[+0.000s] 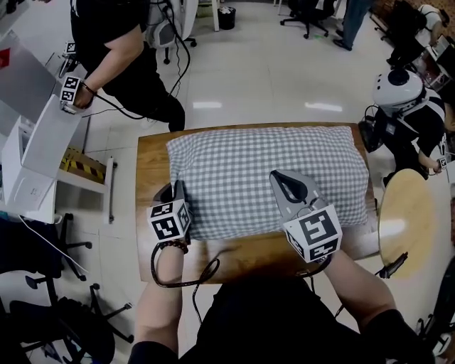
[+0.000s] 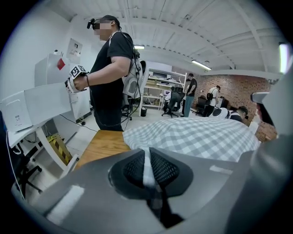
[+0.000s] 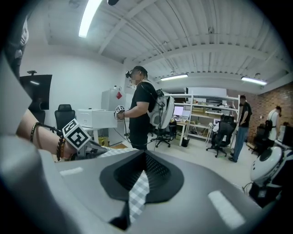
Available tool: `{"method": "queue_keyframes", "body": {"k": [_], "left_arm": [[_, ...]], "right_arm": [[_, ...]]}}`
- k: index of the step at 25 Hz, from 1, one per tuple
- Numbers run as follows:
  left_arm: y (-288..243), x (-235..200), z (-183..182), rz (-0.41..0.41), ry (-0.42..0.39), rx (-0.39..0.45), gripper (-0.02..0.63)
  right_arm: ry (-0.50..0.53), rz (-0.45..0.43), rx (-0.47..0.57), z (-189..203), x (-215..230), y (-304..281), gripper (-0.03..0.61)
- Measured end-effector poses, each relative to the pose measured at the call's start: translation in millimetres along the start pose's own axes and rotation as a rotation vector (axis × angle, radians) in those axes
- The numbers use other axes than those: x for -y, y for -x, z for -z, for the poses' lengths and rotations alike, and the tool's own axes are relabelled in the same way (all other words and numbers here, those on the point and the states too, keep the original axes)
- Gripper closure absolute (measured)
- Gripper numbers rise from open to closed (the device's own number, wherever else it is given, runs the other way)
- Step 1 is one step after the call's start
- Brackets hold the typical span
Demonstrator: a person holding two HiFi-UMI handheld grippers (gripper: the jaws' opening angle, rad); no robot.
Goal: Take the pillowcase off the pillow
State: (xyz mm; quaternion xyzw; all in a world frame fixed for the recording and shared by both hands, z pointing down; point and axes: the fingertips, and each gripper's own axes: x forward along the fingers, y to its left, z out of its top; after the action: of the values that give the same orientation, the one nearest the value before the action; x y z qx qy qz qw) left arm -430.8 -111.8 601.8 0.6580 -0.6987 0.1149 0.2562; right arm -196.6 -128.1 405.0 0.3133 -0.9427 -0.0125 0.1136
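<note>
Wooden worktop (image 1: 153, 167) right in front. Left of it, a person in black (image 1: 117, 50) stands at a white cabinet (image 1: 32, 163). On the right there's a round wooden table (image 1: 409, 213), with someone in a white helmet (image 1: 398, 89) beyond. An office chair (image 1: 309, 14) stands far back.

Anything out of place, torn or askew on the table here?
Nothing stands out. The checked pillowcase lies smooth on the table with no tear showing. The left gripper and right gripper are each shut on a pinch of its cloth.

Head view: looks steeply down on my table (image 1: 146, 170) and pillow (image 1: 263, 178). Gripper views: close behind my jaws, facing across the room; both catch the standing person (image 2: 110, 82).
</note>
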Motion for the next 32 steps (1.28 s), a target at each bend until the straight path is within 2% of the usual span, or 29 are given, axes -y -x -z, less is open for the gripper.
{"method": "queue_keyframes", "body": {"k": [3, 12, 21, 24, 27, 32], "left_arm": [[2, 4, -4, -0.017, 0.008, 0.012, 0.606], [4, -16, 17, -0.117, 0.062, -0.011, 0.606], [-5, -21, 19, -0.215, 0.047, -0.053, 0.606], [-14, -21, 22, -0.223, 0.071, -0.057, 0.606], [-17, -16, 18, -0.254, 0.091, -0.072, 0.606], [-30, -10, 6, -0.306, 0.073, -0.104, 0.606]], "right_arm": [[0.000, 0.027, -0.001, 8, 19, 15, 0.577], [0.011, 0.131, -0.050, 66, 98, 68, 0.577], [0.026, 0.258, -0.145, 126, 212, 121, 0.577], [0.010, 0.297, -0.174, 147, 249, 136, 0.577], [-0.004, 0.321, -0.208, 164, 286, 147, 0.577], [-0.041, 0.334, -0.289, 209, 338, 148, 0.577]]}}
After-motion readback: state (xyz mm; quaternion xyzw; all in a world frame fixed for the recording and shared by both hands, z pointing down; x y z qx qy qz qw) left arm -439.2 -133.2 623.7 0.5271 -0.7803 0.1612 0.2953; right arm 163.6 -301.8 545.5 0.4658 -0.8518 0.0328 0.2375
